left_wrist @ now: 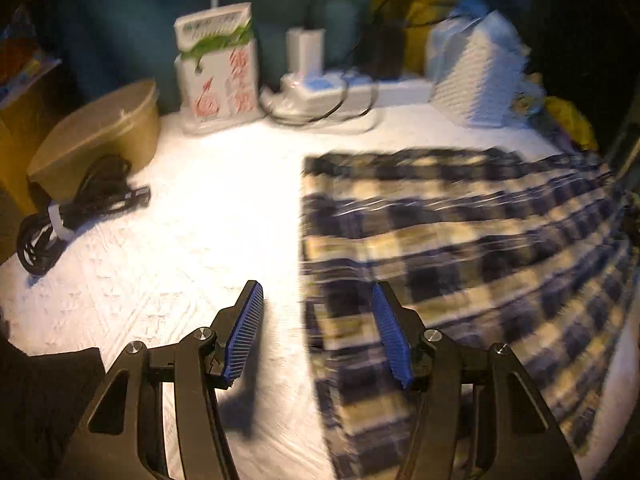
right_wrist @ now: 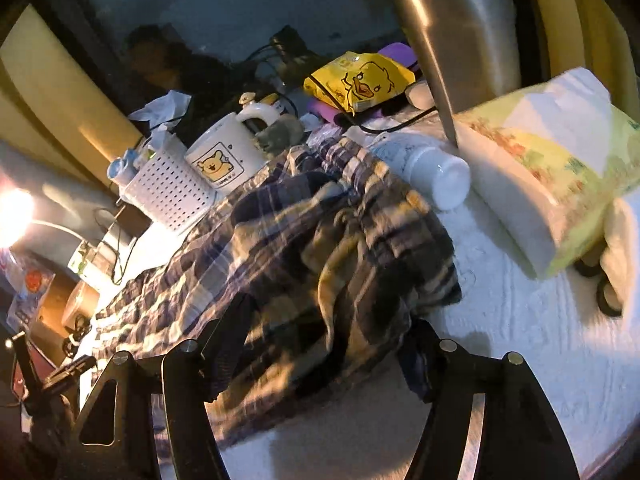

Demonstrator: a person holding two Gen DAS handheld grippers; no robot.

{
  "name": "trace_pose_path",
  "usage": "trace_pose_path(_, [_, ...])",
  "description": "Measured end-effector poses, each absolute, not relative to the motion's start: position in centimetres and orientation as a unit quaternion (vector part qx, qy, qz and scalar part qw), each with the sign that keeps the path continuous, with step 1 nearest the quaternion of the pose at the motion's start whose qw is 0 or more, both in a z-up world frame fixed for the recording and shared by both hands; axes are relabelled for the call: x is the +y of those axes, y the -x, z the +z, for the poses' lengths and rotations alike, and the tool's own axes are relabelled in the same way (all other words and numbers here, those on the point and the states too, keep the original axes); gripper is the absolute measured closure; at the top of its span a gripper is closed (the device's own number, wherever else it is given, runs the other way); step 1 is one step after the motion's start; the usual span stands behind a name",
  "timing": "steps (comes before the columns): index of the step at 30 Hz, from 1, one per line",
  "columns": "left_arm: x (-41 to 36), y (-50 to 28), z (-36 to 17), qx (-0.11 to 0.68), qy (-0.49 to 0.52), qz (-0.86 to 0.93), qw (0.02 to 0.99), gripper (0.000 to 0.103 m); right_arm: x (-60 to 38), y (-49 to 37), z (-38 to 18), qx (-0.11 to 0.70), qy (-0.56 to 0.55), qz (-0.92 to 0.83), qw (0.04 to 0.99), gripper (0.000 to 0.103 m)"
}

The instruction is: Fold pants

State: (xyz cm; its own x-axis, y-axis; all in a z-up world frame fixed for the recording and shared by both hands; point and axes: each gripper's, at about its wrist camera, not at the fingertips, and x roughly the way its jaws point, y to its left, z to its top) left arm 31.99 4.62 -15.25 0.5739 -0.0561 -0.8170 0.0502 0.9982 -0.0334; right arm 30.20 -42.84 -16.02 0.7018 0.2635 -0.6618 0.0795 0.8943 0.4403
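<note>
The plaid pants [left_wrist: 460, 248] lie on a white textured cover, dark blue and cream checks, spread flat in the left wrist view. My left gripper [left_wrist: 318, 300] is open, its blue pads [left_wrist: 244, 336] astride the pants' left edge, low over the cover. In the right wrist view the pants [right_wrist: 304, 240] are bunched and rumpled. My right gripper [right_wrist: 326, 344] has its jaws wide apart around the near bunch of cloth; the fabric hides the fingertips, so whether it grips is unclear.
A brown lidded tub [left_wrist: 100, 136], a coiled black cable [left_wrist: 76, 216], a tissue box [left_wrist: 218, 68] and a power strip [left_wrist: 332, 88] line the back. A mug [right_wrist: 224, 160], white basket [right_wrist: 168, 188], white bottle [right_wrist: 436, 172] and wipes pack [right_wrist: 552, 184] crowd the pants.
</note>
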Motion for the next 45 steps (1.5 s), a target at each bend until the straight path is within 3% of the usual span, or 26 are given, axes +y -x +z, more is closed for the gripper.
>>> trace_pose_path(4, [5.2,-32.2,-15.2,0.448,-0.004,-0.004,0.894,0.043,-41.4,-31.5,-15.9,0.383,-0.189,0.044,0.903,0.037])
trace_pose_path(6, [5.6,-32.2,-15.2,0.445,-0.007,0.010,0.896,0.044,-40.8,-31.8,-15.9,0.384,-0.173,0.045,0.906,0.063])
trace_pose_path(11, [6.7,-31.6,-14.7,0.439,0.000,0.012,0.899,0.044,-40.8,-30.9,-15.0,0.364,-0.161,0.036,0.917,0.083])
trace_pose_path(15, [7.3,-30.4,-13.0,0.423,0.015,-0.003,0.906,0.044,-40.3,-30.0,-13.0,0.336,-0.142,0.033,0.931,0.090])
trace_pose_path(24, [6.8,-26.2,-8.8,0.376,0.023,-0.025,0.926,0.044,-36.9,-28.1,-6.8,0.279,-0.099,0.069,0.953,0.095])
trace_pose_path(45, [11.2,-21.5,-8.8,0.355,0.057,-0.011,0.933,0.044,-26.8,-24.9,-1.1,0.241,-0.041,0.133,0.960,0.095])
